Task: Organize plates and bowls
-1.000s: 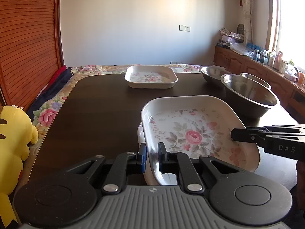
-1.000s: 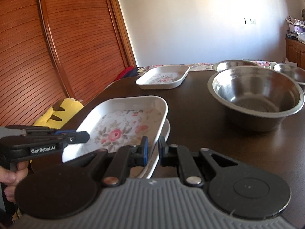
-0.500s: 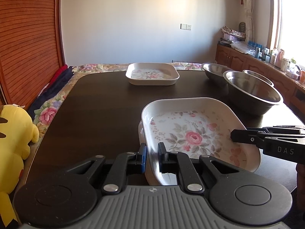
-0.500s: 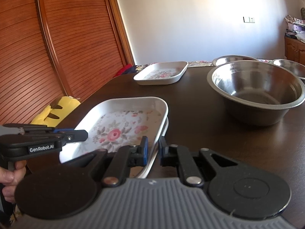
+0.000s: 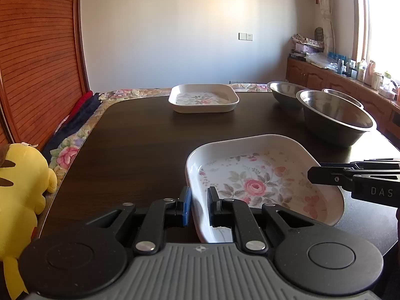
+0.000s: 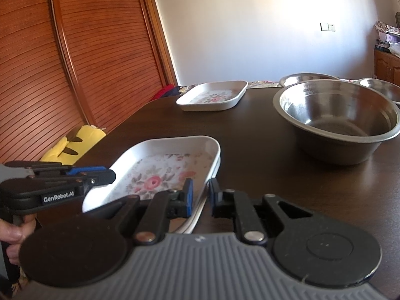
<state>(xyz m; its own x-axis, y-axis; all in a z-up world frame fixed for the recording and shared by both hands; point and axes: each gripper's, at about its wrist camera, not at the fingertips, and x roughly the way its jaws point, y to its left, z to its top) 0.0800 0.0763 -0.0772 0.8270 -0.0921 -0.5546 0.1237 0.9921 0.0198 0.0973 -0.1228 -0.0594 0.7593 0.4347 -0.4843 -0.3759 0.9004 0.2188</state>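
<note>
The floral plate (image 5: 262, 182) sits at the near counter (image 5: 140, 137) edge, seemingly nested on another. Left gripper (image 5: 199, 206) and right gripper (image 6: 200, 197) each have fingers clamped tight on opposite rims. It looks stiff, glazed, slippery and breakable; the raised rim is the sound hold. Steel bowls (image 6: 337, 117) stand near; a second plate (image 5: 203, 97) lies well apart.

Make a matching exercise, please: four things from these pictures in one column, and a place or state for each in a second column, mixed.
1. near floral plate
2. far floral plate
3. largest steel bowl
4. yellow plush toy

a. beside the table, off it
b. alone at the far table edge
c. held at its rim by both grippers
d. empty, on the table's right side

Pairs: 1-c, 2-b, 3-d, 4-a
</note>
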